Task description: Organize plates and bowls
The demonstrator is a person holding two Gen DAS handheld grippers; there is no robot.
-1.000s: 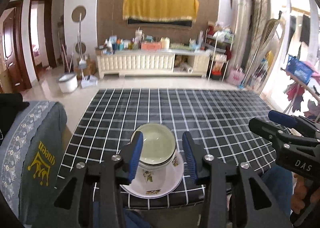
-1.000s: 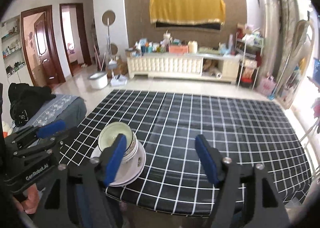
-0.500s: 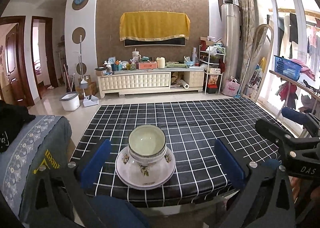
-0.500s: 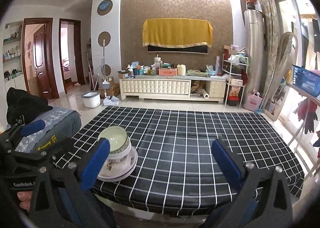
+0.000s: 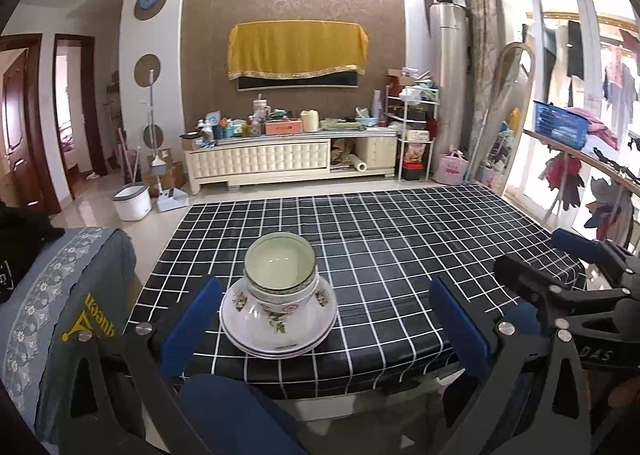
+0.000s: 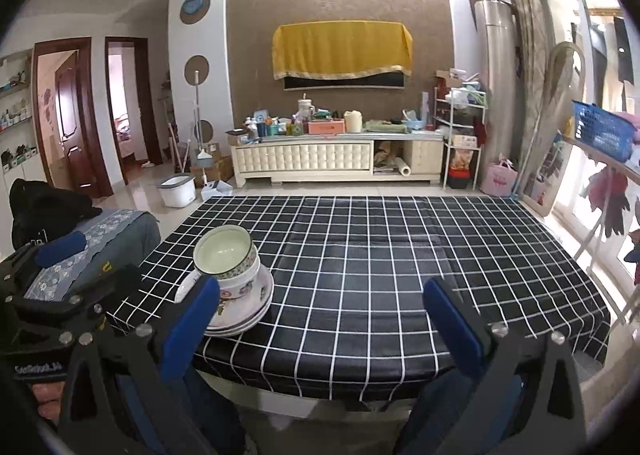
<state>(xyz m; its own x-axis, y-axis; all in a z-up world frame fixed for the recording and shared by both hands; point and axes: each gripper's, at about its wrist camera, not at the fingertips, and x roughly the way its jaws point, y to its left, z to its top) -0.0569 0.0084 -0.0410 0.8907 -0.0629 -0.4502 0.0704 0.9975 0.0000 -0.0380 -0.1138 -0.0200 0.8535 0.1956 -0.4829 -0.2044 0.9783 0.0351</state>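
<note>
A stack of floral bowls [image 5: 280,279] sits on stacked white plates [image 5: 276,343] near the front left of the black checked table [image 5: 400,255]. The stack also shows in the right wrist view [image 6: 230,271], at the table's front left. My left gripper [image 5: 320,319] is open and empty, drawn back from the stack at the table's near edge. My right gripper [image 6: 320,319] is open and empty, to the right of the stack, held off the table's front edge.
A grey covered chair [image 5: 68,295] stands at the table's left. A white cabinet [image 5: 288,159] with clutter lines the far wall. A bucket [image 5: 132,201] is on the floor. A clothes rack [image 5: 580,159] stands at the right.
My left gripper has opened wide, let go of the top bowl and pulled back from the stack. My right gripper has also drawn back and levelled.
</note>
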